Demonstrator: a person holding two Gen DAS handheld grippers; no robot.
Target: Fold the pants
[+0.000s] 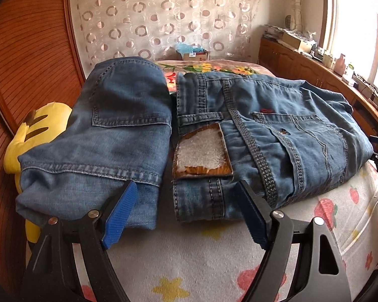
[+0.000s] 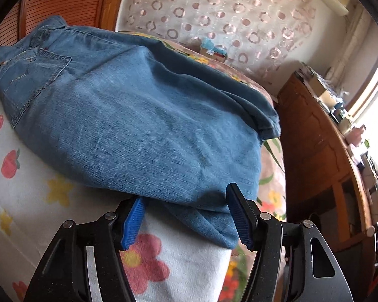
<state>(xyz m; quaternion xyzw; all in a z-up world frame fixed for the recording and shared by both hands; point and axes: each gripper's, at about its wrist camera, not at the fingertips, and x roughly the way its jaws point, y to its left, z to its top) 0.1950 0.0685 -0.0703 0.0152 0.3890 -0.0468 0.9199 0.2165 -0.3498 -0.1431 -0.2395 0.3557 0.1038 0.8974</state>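
Note:
In the left wrist view a pair of blue jeans [image 1: 277, 136] lies on the flowered bed sheet [image 1: 189, 256], waistband and worn leather patch [image 1: 201, 151] facing me. A second, folded pair of jeans [image 1: 108, 130] rests to its left. My left gripper [image 1: 186, 191] hovers open at the near edge, straddling the gap between the two pairs, with no cloth pinched. In the right wrist view the jeans' leg [image 2: 138, 115] spreads across the bed. My right gripper [image 2: 185, 196] stands open with the leg's near end lying loosely between its blue pads [image 2: 133, 221].
A yellow plush toy [image 1: 37, 136] sits against the wooden panel [image 1: 25, 50] at the left. A wooden cabinet [image 2: 315, 138] loaded with clutter runs under the window on the right. A cardboard box [image 1: 194, 54] stands past the bed before the ring-patterned curtain [image 1: 163, 12].

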